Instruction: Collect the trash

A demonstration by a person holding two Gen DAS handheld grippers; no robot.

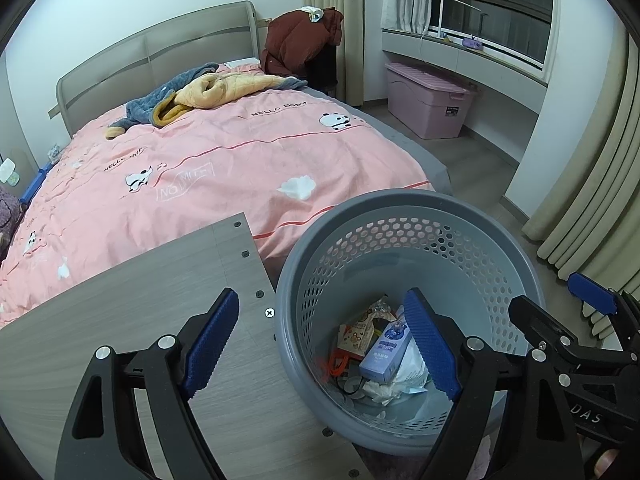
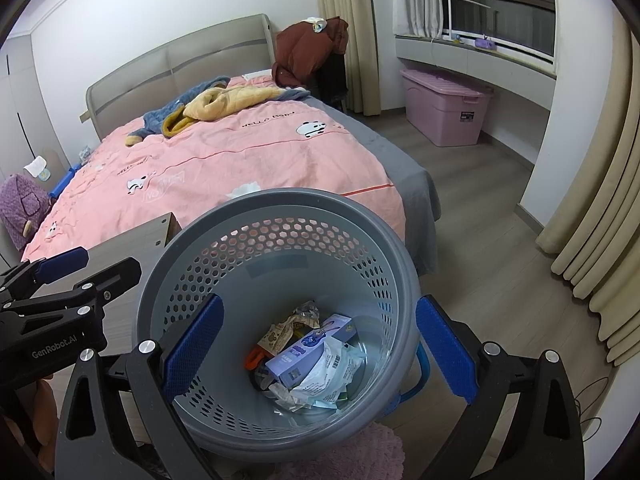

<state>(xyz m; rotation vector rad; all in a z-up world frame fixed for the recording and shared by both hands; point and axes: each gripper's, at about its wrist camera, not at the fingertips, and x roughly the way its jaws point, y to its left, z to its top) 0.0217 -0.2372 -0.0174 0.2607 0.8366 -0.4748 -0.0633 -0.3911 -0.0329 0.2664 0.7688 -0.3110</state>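
A grey perforated trash basket (image 1: 404, 204) stands on the floor by the bed foot; it also shows in the right wrist view (image 2: 280, 200). Inside lie several bits of trash: a purple box (image 1: 386, 354) (image 2: 308, 354), crumpled white wrappers (image 2: 326, 376), snack packets (image 1: 362, 332) and an orange piece (image 2: 254, 356). My left gripper (image 1: 324, 340) is open and empty, one finger over the wooden board, the other over the basket. My right gripper (image 2: 320, 348) is open and empty, straddling the basket from above. A white crumpled tissue (image 1: 297, 187) lies on the pink bedspread.
A wooden board (image 1: 140, 300) sits left of the basket. The bed (image 1: 200, 160) has pink bedding and a blue-yellow garment (image 1: 192, 96). A pink storage bin (image 1: 428, 100) stands under the window. Curtains (image 1: 592, 200) hang at right. A pink rug (image 2: 352, 456) lies below the basket.
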